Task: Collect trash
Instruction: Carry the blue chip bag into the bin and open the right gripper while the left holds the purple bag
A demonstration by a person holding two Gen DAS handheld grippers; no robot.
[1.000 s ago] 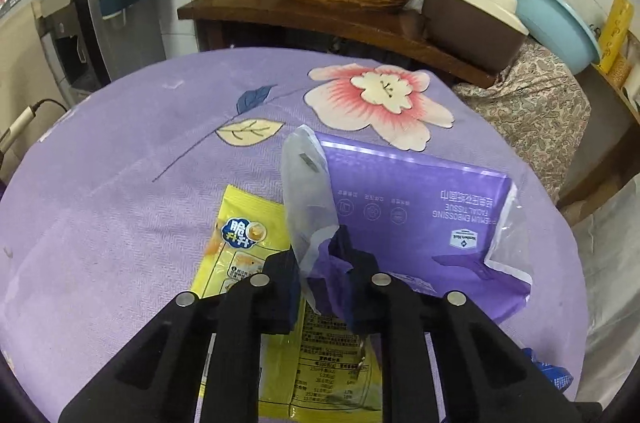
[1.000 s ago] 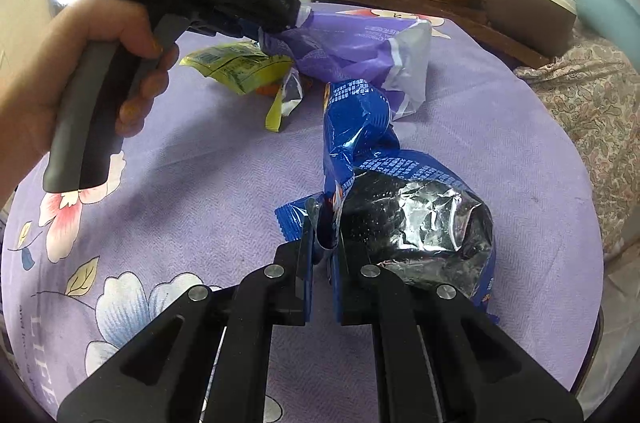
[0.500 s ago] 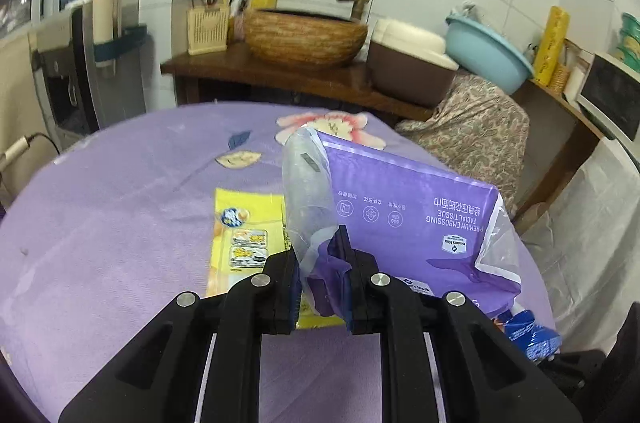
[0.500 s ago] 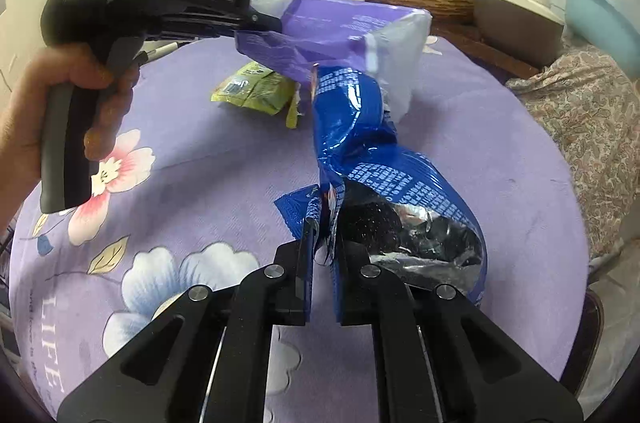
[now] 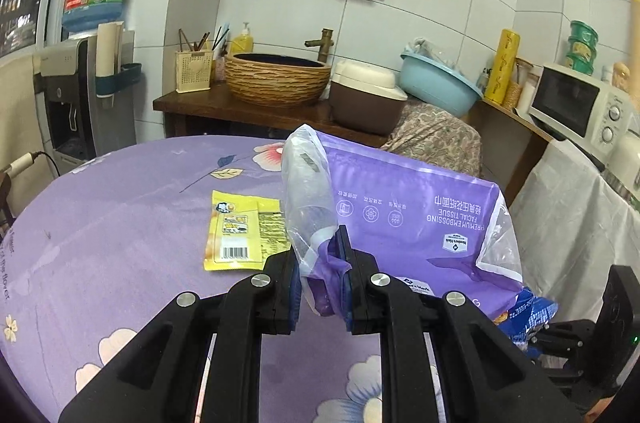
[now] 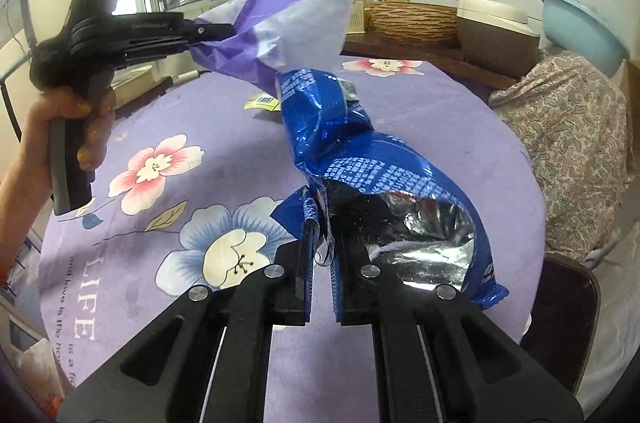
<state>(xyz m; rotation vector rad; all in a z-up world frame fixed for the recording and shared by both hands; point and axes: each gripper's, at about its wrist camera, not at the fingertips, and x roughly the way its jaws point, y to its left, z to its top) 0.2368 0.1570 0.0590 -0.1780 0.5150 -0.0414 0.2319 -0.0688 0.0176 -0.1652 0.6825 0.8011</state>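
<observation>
My left gripper (image 5: pixel 320 263) is shut on a corner of an empty purple tissue pack (image 5: pixel 404 223), which hangs in the air above the table. In the right wrist view the same purple pack (image 6: pixel 280 23) sticks out of the left gripper (image 6: pixel 224 35), held by a hand at the left. My right gripper (image 6: pixel 320 243) is shut on the torn edge of a blue foil snack bag (image 6: pixel 360 159), lifted off the cloth. A yellow wrapper (image 5: pixel 240 231) lies flat on the purple floral tablecloth (image 5: pixel 100 243); only its barcode end (image 6: pixel 262 101) shows in the right wrist view.
Beyond the round table stand a wooden counter with a woven basin (image 5: pixel 276 79), a brown pot (image 5: pixel 364 99) and a blue bowl (image 5: pixel 436 83). A water dispenser (image 5: pixel 76 95) is at the left, a microwave (image 5: pixel 580 103) at the right. A dark chair seat (image 6: pixel 560 303) sits beside the table.
Both grippers rose and pulled back with their bags: the purple pack and the blue bag left the table. The yellow wrapper stayed on the cloth and now lies farther from the left gripper.
</observation>
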